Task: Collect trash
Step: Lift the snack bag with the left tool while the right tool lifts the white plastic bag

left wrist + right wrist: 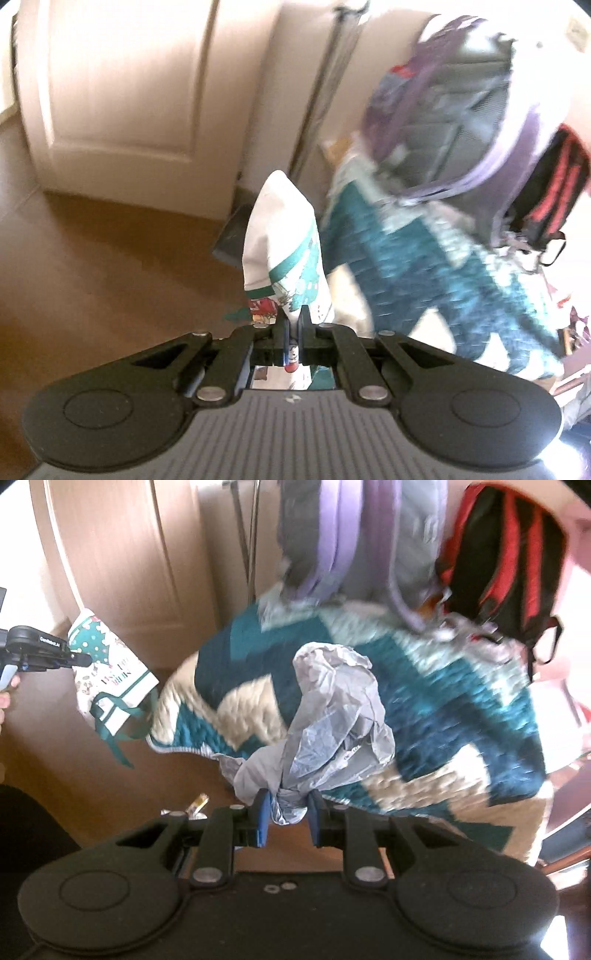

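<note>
While the left gripper (294,325) has its two fingers drawn nearly together, they clamp the lower edge of a white paper bag (284,243) printed with teal and red figures; the bag stands up from the fingers, narrowing to a folded top. From the right wrist view the same left gripper (79,660) appears at the far left, with the paper bag (110,668) hanging beside it and its teal ribbon handles (118,720) trailing downward.

The right gripper (288,812) is closed on the gathered neck of a crumpled grey plastic bag (332,716); the blue fingers (261,821) press the bunched plastic from both sides, and the bulk of the bag billows forward above them.

Behind both held items lies a knitted blanket (424,720) in teal, cream and pale blue blocks. Above it hang a grey-and-lilac backpack (354,535) and a black-and-red backpack (509,561). A small scrap of wrapper (197,805) lies on the brown floor (92,258), near the right gripper. A cream panelled door (122,92) stands at the left.
</note>
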A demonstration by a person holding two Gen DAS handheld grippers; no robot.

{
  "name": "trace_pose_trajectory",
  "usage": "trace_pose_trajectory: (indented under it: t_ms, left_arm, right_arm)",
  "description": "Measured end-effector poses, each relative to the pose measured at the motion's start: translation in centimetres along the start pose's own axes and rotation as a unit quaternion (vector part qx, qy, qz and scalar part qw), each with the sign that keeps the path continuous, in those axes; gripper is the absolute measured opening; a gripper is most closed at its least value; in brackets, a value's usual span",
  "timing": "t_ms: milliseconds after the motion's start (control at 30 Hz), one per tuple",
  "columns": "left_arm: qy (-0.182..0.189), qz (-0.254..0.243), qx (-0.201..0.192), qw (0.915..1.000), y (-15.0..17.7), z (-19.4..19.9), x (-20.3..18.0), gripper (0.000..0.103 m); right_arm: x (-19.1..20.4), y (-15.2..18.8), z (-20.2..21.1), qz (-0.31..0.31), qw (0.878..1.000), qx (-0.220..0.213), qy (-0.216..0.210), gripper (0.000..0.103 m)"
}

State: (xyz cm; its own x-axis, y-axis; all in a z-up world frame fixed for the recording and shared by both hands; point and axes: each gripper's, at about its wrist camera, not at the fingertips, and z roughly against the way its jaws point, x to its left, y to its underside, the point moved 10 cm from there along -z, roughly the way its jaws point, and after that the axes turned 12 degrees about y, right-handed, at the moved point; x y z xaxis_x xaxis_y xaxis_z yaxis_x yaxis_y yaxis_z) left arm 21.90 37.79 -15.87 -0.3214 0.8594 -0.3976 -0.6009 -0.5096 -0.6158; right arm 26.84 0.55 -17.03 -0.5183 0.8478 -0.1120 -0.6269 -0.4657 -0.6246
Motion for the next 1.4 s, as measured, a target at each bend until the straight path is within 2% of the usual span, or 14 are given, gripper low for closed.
trace_pose_trajectory:
  t_ms: [100, 267, 467, 633, 767, 1000, 1200, 1400]
  left_arm:
    - [0.012, -0.032, -0.004, 0.9994, -0.8, 1.8, -4.1, 0.003]
    - [0.046, -0.078, 0.015, 0.9958, -0.8, 3.7, -11.8, 0.004]
    - [0.102, -0.125, 0.016, 0.9867, 0.0, 6.0, -21.5, 0.004]
    - [0.132, -0.186, 0.006, 0.9736, 0.6, 7.0, -30.5, 0.004]
    - [0.172, -0.23, -0.001, 0.9579, 0.4, 8.3, -38.6, 0.004]
    - [0.254, -0.288, -0.03, 0.923, 0.4, 11.3, -53.0, 0.004]
    - [0.308, -0.34, -0.051, 0.887, 1.7, 14.3, -64.8, 0.004]
    - [0.356, -0.365, -0.061, 0.858, 3.1, 15.9, -75.2, 0.004]
  right_arm:
    - [-1.6, -1.0, 3.3, 0.006, 1.0, -0.025, 0.007, 0.02]
    - [-4.8, -2.4, 9.1, 0.002, 0.998, -0.056, 0.014, 0.02]
    - [-9.5, -3.3, 15.8, -0.018, 0.993, -0.108, 0.047, 0.02]
    - [-13.7, -3.4, 20.6, -0.036, 0.985, -0.148, 0.077, 0.02]
    - [-17.5, -3.5, 24.0, -0.053, 0.976, -0.179, 0.112, 0.02]
    - [-25.7, -3.2, 29.3, -0.093, 0.957, -0.209, 0.178, 0.02]
    - [-32.9, -1.2, 33.4, -0.122, 0.939, -0.212, 0.243, 0.02]
    - [-38.8, 1.6, 35.1, -0.154, 0.924, -0.191, 0.293, 0.02]
